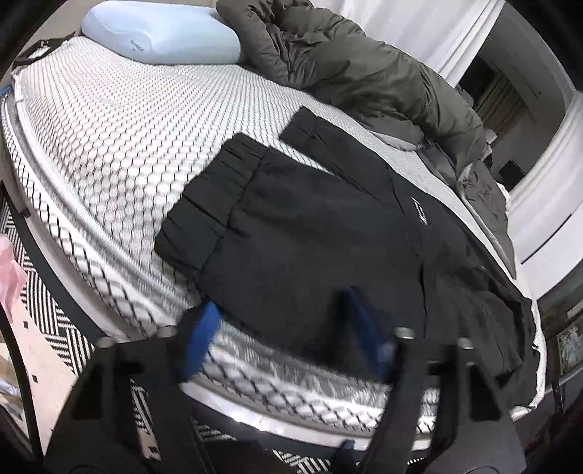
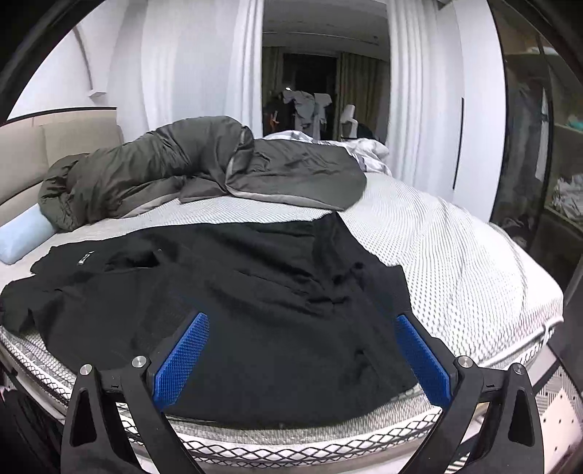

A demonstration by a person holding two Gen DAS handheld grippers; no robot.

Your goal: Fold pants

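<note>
The black pants (image 2: 226, 291) lie flat across the mattress (image 2: 455, 255), long axis running left to right in the right view, their near edge under both grippers, the left gripper (image 1: 280, 328) half-spread and the right gripper (image 2: 302, 350) wide, neither gripping cloth.

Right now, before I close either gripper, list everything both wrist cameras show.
pants: one, black, spread across the near side of the mattress
mattress: one, white with a dark mesh pattern
duvet: one, olive-grey, bunched at the far side
pillow: one, pale blue, at the head end
curtains: white, behind the bed
rug: black-and-white patterned, on the floor
left gripper: blue pads, blurred, at the pants' near edge
right gripper: blue pads, open above the pants
</note>
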